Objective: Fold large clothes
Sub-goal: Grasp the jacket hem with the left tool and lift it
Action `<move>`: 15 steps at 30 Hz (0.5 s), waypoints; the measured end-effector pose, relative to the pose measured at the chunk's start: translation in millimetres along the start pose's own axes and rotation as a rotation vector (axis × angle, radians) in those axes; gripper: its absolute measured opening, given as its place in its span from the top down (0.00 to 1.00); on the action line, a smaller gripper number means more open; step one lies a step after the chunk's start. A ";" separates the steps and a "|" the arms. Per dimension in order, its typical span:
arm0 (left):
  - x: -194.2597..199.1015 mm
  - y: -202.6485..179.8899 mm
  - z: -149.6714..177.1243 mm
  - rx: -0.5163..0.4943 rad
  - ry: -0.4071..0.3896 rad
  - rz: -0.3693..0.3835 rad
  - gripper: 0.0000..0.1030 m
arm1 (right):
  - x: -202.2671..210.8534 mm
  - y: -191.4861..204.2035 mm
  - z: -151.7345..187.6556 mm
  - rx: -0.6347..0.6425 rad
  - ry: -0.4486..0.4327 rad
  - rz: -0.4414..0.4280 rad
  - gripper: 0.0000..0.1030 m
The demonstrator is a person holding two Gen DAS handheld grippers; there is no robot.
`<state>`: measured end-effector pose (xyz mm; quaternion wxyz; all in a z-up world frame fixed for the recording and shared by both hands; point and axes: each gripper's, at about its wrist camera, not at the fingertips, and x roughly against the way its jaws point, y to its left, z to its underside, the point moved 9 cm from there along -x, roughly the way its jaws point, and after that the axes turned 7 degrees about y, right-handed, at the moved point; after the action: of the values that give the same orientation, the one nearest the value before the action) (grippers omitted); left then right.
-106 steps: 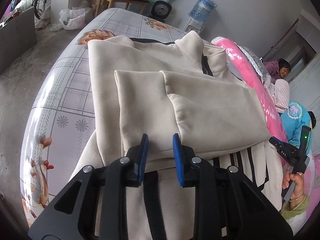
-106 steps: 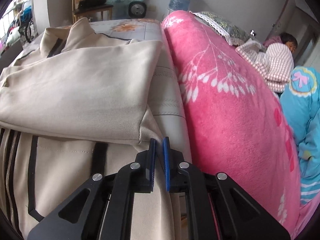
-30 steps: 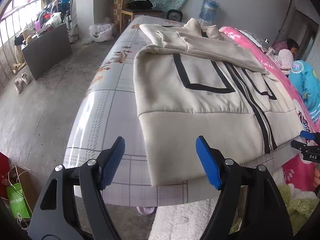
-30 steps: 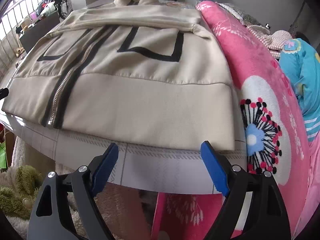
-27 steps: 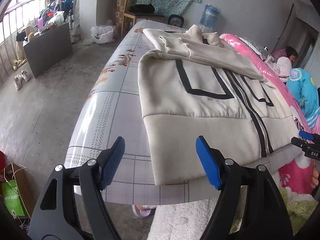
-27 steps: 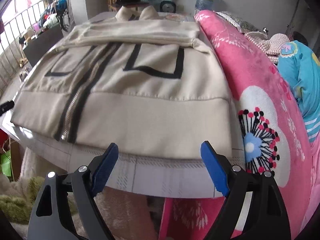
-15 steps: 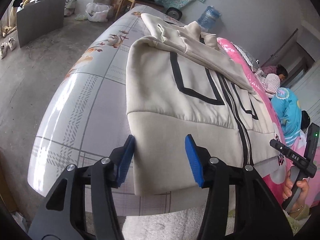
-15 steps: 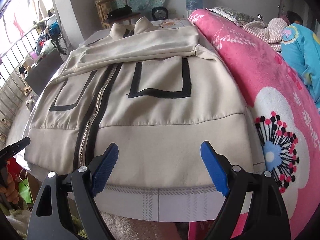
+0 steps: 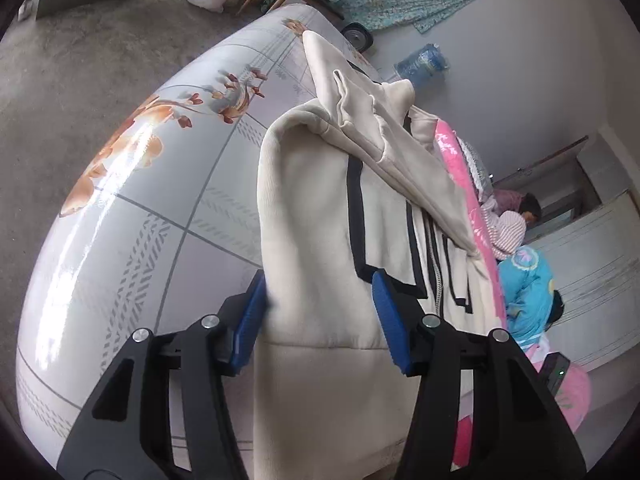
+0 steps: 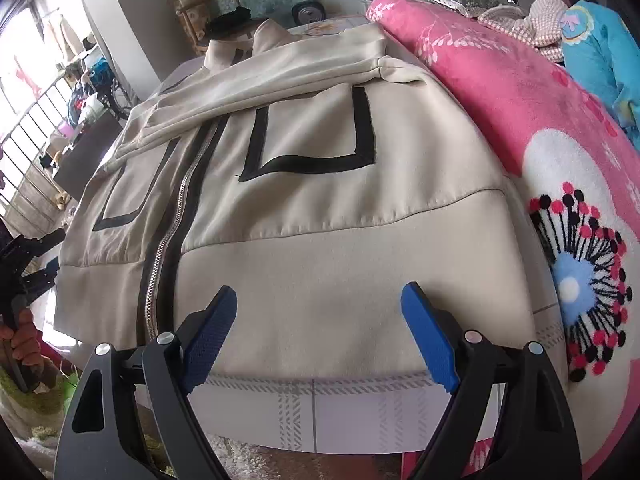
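Note:
A beige zip jacket (image 10: pixel 320 208) with black trim lies front up on the bed, both sleeves folded across its chest. In the left wrist view the jacket (image 9: pixel 316 240) fills the centre, and my left gripper (image 9: pixel 318 320) is open with its blue pads either side of the jacket's left bottom corner at the hem band. My right gripper (image 10: pixel 320 336) is open wide over the hem band on the jacket's right side, near the bed's front edge. The left gripper also shows at the left edge of the right wrist view (image 10: pixel 36 264).
A grey floral bed sheet (image 9: pixel 152 208) covers the bed. A pink flowered blanket (image 10: pixel 560 152) lies along the jacket's right side. People (image 9: pixel 516 216) lie beyond the blanket. A wooden chair (image 10: pixel 208 12), a water jug (image 9: pixel 424 64) and a fan stand past the bed's far end.
Both grippers have come back from the folded sleeves to the bottom hem. The left gripper has narrowed and closed in around the left hem corner. The right gripper has moved forward over the hem.

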<state>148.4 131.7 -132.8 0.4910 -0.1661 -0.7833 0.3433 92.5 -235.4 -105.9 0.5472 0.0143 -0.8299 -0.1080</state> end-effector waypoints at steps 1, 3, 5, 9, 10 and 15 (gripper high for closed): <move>-0.5 1.2 -3.2 0.012 0.001 0.014 0.50 | -0.4 -0.5 0.3 -0.003 0.000 -0.005 0.20; -2.0 3.1 -10.6 0.025 -0.001 0.023 0.51 | -1.4 -0.7 0.8 -0.002 0.002 -0.009 0.20; -5.4 3.4 -20.8 0.033 -0.002 0.017 0.51 | -0.6 -0.6 1.1 0.001 -0.001 -0.011 0.20; -11.4 1.2 -25.3 0.075 0.036 0.046 0.51 | 1.3 0.7 -0.3 -0.007 -0.009 -0.033 0.20; -10.2 -0.8 -23.7 0.077 0.041 0.066 0.51 | 1.3 0.9 -1.1 -0.010 -0.011 -0.037 0.20; 2.2 -12.7 -3.1 0.026 0.059 0.096 0.50 | -1.6 1.4 -2.8 -0.009 -0.007 -0.046 0.20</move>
<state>151.2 125.2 -121.6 0.4990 -0.2072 -0.7550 0.3716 95.8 -234.3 -106.0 0.5419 0.0305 -0.8306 -0.1243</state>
